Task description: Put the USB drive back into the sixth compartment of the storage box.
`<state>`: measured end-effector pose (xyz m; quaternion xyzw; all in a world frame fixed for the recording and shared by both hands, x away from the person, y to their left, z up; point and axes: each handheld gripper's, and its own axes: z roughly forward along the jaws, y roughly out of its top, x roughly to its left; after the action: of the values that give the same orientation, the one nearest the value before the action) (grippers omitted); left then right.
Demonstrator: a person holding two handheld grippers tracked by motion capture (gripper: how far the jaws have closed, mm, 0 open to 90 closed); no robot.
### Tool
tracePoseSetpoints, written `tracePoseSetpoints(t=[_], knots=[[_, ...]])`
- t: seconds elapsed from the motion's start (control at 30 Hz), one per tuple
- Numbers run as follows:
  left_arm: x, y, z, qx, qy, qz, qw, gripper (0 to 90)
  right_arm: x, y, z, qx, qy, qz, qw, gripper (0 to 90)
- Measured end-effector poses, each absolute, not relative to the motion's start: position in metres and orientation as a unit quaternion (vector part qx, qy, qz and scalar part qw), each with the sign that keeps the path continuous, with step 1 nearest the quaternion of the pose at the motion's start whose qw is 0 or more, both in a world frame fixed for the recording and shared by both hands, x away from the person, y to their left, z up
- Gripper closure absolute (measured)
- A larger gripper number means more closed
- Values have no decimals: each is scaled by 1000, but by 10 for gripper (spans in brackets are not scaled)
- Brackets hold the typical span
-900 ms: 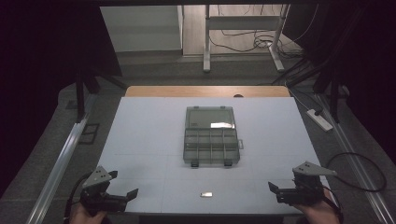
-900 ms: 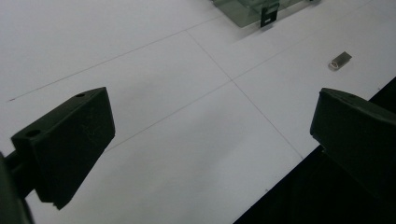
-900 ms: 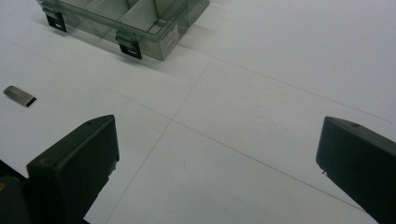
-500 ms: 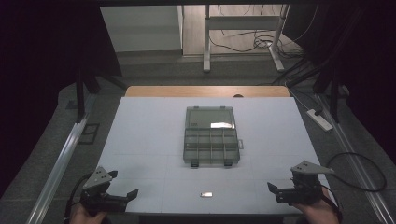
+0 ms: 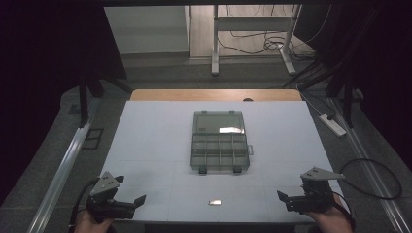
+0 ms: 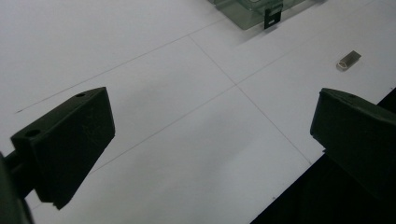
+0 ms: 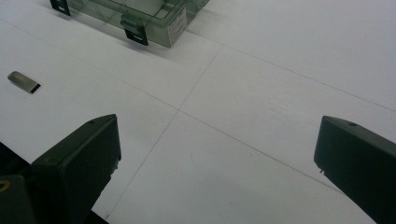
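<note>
- Left gripper (image 5: pixel 127 206) at near-left table corner, jaws spread wide, nothing between them; same wide gap in left gripper view.
- Right gripper (image 5: pixel 290 200) at near-right corner, jaws also wide apart and empty.
- Small metal piece (image 5: pixel 214 202) flat on white table (image 5: pixel 145 141), roughly midway between the two grippers, well apart from both.
- In left gripper view, metal piece (image 6: pixel 349 59) ahead of and just above the right-hand jaw, outside the gap.
- In right gripper view, metal piece (image 7: pixel 24 82) ahead of and beyond the left-hand jaw, also outside the gap.
- Compartment box (image 5: pixel 219 141) farther out past the piece, lid open and laid back, dividers visible; latches (image 7: pixel 133 31) on the near edge.
- Likely handling: piece looks light, rigid, thin, with smooth shiny faces, so probably slippery against the pads.
- Lying flat and low, so little edge height for jaws to catch; risk of skidding across the smooth table when nudged.
- Best hold, by judgement: jaws straddling the short width, pinching the two long side edges near the middle, tips down touching the table.
- Firm squeeze probably fine, no sign of fragility; exact material too small to tell.
- Box probably light plastic, apt to slide if bumped while dropping the piece into a compartment.
</note>
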<state>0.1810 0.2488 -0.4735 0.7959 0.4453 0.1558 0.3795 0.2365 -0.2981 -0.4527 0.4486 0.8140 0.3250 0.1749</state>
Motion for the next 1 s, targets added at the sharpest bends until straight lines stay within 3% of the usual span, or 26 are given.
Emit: tracePoseSetpoints(t=[1.0], knots=[[183,247,-476,806,442,132,371,21,247,-282,-449,391,837,362,123,0]])
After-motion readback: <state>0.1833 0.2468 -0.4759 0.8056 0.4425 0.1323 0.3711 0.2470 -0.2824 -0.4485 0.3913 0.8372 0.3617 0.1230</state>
